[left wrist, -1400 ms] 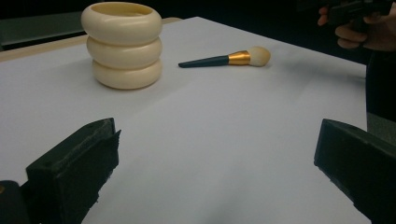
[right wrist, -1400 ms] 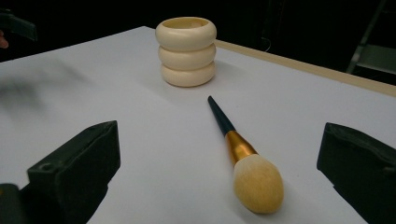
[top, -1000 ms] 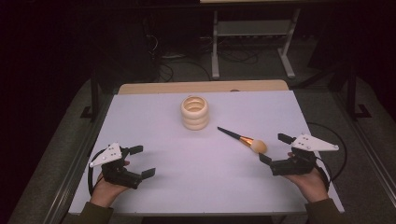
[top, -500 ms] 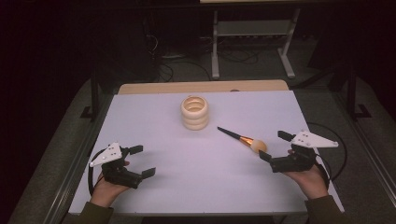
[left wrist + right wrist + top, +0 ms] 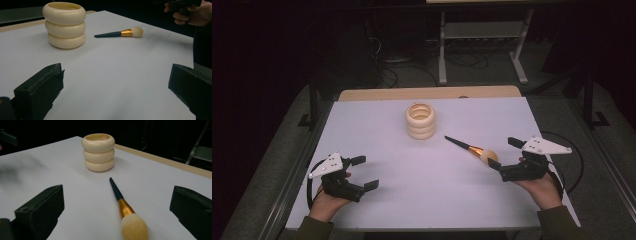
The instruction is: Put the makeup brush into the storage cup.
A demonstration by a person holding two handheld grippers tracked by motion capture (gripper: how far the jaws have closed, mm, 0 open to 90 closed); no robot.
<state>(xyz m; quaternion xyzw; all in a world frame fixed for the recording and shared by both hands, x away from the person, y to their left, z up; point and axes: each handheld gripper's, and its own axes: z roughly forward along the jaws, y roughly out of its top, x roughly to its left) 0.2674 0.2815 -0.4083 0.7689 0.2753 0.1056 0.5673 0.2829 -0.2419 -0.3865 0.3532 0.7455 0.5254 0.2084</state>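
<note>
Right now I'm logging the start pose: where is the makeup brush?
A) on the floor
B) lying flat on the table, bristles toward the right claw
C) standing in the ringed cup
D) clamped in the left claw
B: the makeup brush lies flat on the table, its bristle end near the open right claw, apart from the ringed cup.

You have one makeup brush (image 5: 469, 148) lying just ahead of the right gripper (image 5: 504, 159), between its spread jaws. One cream holder (image 5: 420, 120), built of three stacked rings, stands farther out beyond both pairs of jaws. Two grippers count in all, the left gripper (image 5: 364, 173) included, on one white worktop (image 5: 387, 200).
</note>
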